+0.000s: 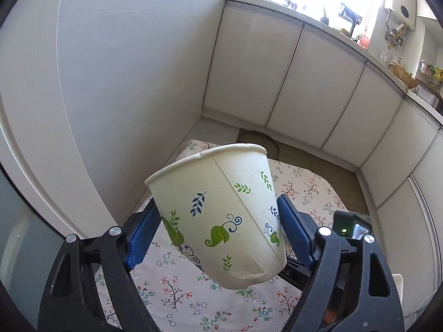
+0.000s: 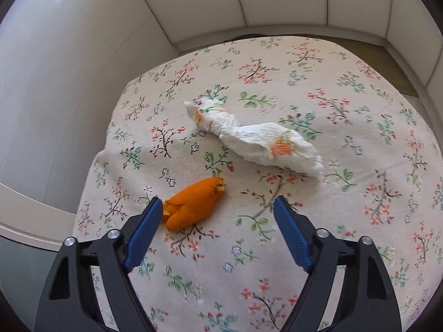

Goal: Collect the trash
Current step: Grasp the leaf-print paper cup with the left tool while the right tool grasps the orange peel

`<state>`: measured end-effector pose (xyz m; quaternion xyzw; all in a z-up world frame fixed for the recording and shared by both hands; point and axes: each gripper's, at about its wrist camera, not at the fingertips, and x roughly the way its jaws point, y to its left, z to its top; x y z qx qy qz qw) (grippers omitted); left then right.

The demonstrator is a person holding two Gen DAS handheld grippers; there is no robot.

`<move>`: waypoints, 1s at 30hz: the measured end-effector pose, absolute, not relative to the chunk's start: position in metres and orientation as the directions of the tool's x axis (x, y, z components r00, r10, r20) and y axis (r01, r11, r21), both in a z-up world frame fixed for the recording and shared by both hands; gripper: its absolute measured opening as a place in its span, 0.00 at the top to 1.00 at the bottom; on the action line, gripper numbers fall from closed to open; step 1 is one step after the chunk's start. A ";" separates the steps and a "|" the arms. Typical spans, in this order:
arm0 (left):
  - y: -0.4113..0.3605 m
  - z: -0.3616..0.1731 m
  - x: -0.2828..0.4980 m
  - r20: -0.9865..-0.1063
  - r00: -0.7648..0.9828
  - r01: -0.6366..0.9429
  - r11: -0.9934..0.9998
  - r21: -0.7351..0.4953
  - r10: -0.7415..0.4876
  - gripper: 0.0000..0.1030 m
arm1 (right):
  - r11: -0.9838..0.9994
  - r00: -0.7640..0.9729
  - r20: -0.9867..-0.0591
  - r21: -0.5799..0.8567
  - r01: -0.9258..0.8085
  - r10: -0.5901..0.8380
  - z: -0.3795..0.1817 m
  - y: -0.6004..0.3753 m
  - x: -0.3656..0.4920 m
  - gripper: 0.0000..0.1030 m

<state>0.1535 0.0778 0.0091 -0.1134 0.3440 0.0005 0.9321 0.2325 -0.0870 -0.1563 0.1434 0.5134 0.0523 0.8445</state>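
Two scraps left on floral tablecloth [image 2: 360, 221]: orange peel [image 2: 193, 207] lower left, crumpled tissue [image 2: 257, 138] centre (both light, soft). Right gripper [image 2: 218, 207] spread, empty; peel best pinched mid-body. Paper cup [image 1: 218, 215] clamped by left gripper [image 1: 218, 221].

paper cup [image 1: 218, 215]: white, printed with green leaves, dark blue sprigs and blue curls
tablecloth [image 2: 346, 193]: cream, with small flower sprigs in red, pink, green and pale blue (thin dark stems)
orange peel [image 2: 193, 206]: bright orange
crumpled napkin [image 2: 257, 138]: white, with orange striped patches and a few green marks
left gripper [image 1: 218, 229]: black frame, blue ribbed pads, silver round bolts
right gripper [image 2: 217, 221]: black frame, blue ribbed pads, silver bolts
cabinet doors [image 1: 290, 77]: plain white, with dark gaps between them
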 end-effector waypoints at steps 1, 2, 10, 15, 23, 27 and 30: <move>0.081 0.009 0.154 -0.642 0.762 -0.081 0.972 -0.223 -0.084 0.23 | 0.956 0.458 -0.857 0.289 0.048 0.236 -0.161 -0.081 0.236 0.32; 0.083 0.009 0.155 -0.644 0.759 -0.084 0.968 -0.238 -0.093 0.23 | 0.958 0.452 -0.860 0.284 0.039 0.237 -0.165 -0.077 0.238 0.37; 0.082 0.004 0.157 -0.650 0.752 -0.076 0.964 -0.253 -0.111 0.23 | 0.946 0.493 -0.829 0.321 0.034 0.263 -0.183 -0.074 0.257 0.59; 0.082 0.005 0.158 -0.652 0.749 -0.077 0.961 -0.265 -0.120 0.23 | 0.947 0.487 -0.831 0.320 0.020 0.270 -0.184 -0.081 0.250 0.74; 0.079 0.010 0.150 -0.637 0.757 -0.055 0.959 -0.278 -0.141 0.23 | 0.956 0.471 -0.839 0.289 -0.041 0.274 -0.176 -0.088 0.213 0.84; 0.075 0.011 0.148 -0.636 0.756 -0.043 0.956 -0.289 -0.158 0.23 | 0.962 0.475 -0.841 0.268 -0.052 0.260 -0.168 -0.098 0.190 0.86; 0.071 0.014 0.145 -0.632 0.754 -0.032 0.952 -0.305 -0.177 0.23 | 0.966 0.487 -0.838 0.252 -0.055 0.246 -0.159 -0.108 0.174 0.87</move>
